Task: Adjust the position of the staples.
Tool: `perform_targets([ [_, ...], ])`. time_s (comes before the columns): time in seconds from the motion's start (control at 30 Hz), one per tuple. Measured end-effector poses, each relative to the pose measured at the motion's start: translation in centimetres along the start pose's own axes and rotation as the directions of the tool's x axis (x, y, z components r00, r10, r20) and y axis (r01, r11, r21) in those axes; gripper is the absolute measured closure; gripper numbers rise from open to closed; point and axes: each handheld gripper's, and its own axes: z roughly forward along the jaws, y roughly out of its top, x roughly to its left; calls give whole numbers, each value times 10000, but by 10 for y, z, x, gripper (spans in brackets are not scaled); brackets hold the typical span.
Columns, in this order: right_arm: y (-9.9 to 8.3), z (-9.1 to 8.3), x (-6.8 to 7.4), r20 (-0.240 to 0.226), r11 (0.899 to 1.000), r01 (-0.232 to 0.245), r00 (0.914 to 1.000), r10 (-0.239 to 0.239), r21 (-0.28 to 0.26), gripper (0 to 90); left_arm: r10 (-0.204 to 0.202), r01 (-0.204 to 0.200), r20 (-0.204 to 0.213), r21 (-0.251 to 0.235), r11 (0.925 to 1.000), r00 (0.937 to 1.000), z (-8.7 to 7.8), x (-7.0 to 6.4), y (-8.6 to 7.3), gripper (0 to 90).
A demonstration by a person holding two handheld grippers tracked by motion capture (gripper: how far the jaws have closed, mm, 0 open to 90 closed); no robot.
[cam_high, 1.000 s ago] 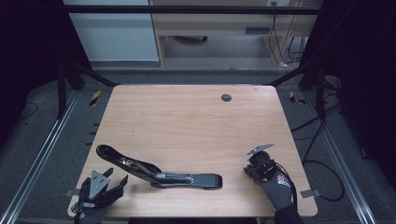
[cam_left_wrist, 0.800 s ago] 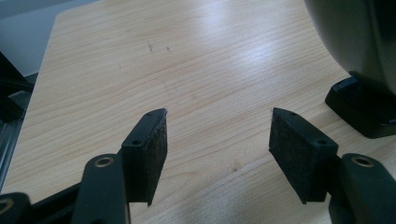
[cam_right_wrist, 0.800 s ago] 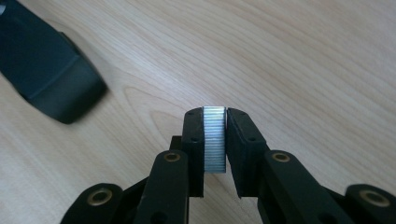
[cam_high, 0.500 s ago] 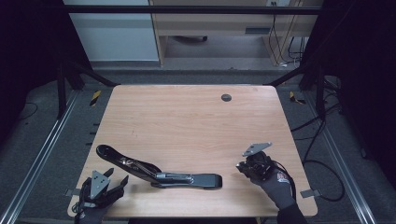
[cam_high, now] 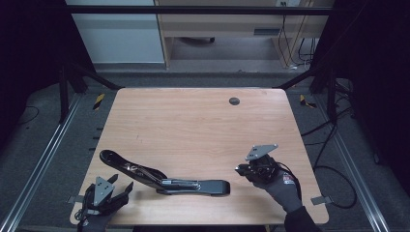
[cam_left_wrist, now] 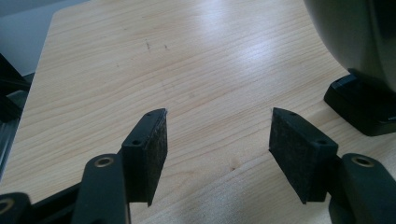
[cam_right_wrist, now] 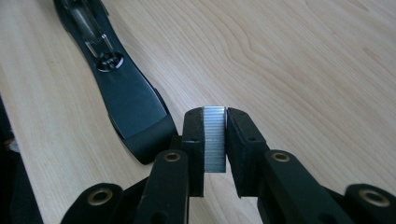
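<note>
— What's the right tool (cam_right_wrist: 215,140) got hold of?

— A strip of staples (cam_right_wrist: 215,138), silvery and ribbed, pinched flat between its pads and standing upright. It is held just off the near end of the stapler (cam_high: 164,176), I'd guess so it can be slid into the magazine.

— And the stapler lies where?

— Flat on the counter (cam_high: 193,121), near the front edge, swung open into one long black line: the base towards the right hand (cam_high: 278,181), the arm stretching away to the left. In the right gripper view you can see the open metal channel with its spring (cam_right_wrist: 95,39) facing up, which looks like the reason it is laid open that way.

— The left tool?

— The left tool (cam_left_wrist: 217,140) is spread wide, nothing between its pads, low over the counter at the front left corner. The stapler's dark end (cam_left_wrist: 362,100) sits just to one side of it; my guess is that it waits to steady the thing.

— Count them for me.

— One stapler, one strip of staples, two tools, and one small dark round disc (cam_high: 234,101) set in the counter at the far side.
</note>
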Motion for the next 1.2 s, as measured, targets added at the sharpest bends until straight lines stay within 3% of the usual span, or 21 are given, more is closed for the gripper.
perform_targets([
  [0.37, 18, 3, 8, -468, 9963, 775, 9958, -791, -363, 779, 7, -7, 36, 9, 10000, 10000, 0, 0, 0, 367],
  [1.2, 49, 7, 20, -1267, 9771, 2059, 9692, -2112, -536, 780, 9, -9, 132, -1, 10000, 9999, 1, 1, 0, 368],
])
